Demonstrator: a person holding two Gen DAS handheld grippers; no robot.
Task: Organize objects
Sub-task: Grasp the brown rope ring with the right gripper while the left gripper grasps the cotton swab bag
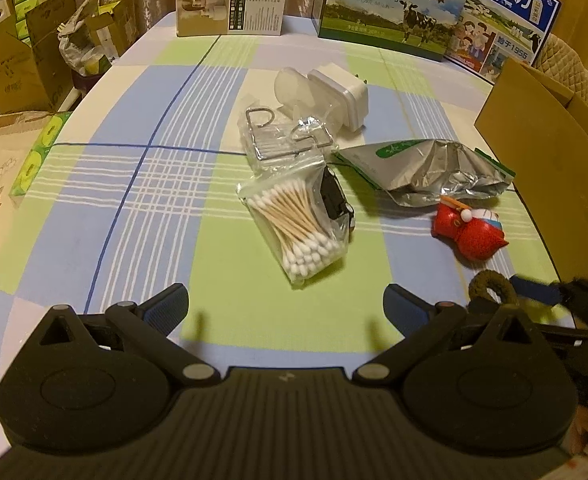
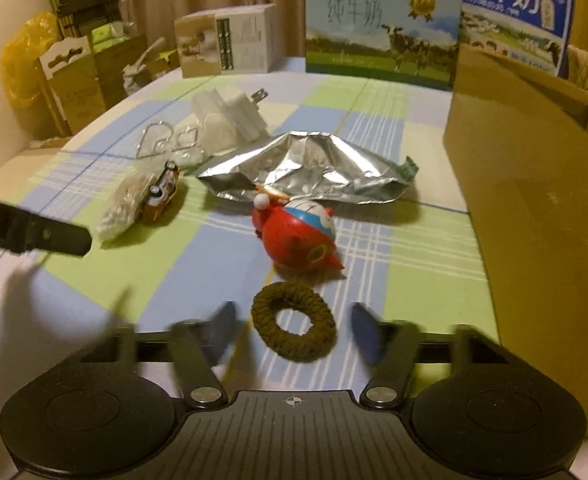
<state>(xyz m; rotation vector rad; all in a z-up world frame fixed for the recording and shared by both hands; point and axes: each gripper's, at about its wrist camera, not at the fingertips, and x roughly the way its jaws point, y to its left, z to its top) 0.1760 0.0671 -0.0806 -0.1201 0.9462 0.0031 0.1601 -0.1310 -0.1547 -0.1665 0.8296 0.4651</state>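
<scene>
Both grippers were over a table covered in a blue, green and white plaid cloth (image 1: 142, 184). The left gripper (image 1: 286, 308) hung with its jaws spread wide and nothing between them, above a bare green patch of cloth, just short of a clear bag of cotton swabs (image 1: 294, 228). A small dark toy car (image 1: 336, 200) lay touching the bag's right edge. Behind these sat a clear packet holding bent wire hooks (image 1: 282, 140), then a white plug adapter (image 1: 342, 96) beside a translucent round piece. A crumpled silver foil pouch (image 1: 434, 172) lay to the right, and a red figurine toy (image 1: 468, 232) tipped on its side lay just in front of it. The right gripper (image 2: 292, 330) also had its jaws spread, one on either side of a dark brown hair tie (image 2: 294, 326) lying flat on the cloth; the fingers were blurred, and I could not tell whether either one touched the tie. The red toy was just beyond the tie, apart from it. An open cardboard box (image 2: 534, 200) stood along the right edge of the table, near the tie and the pouch. At the table's far edge stood two milk cartons (image 1: 394, 4) and a white product box (image 1: 230, 0). The left gripper's dark body showed at the left edge of the right wrist view.
</scene>
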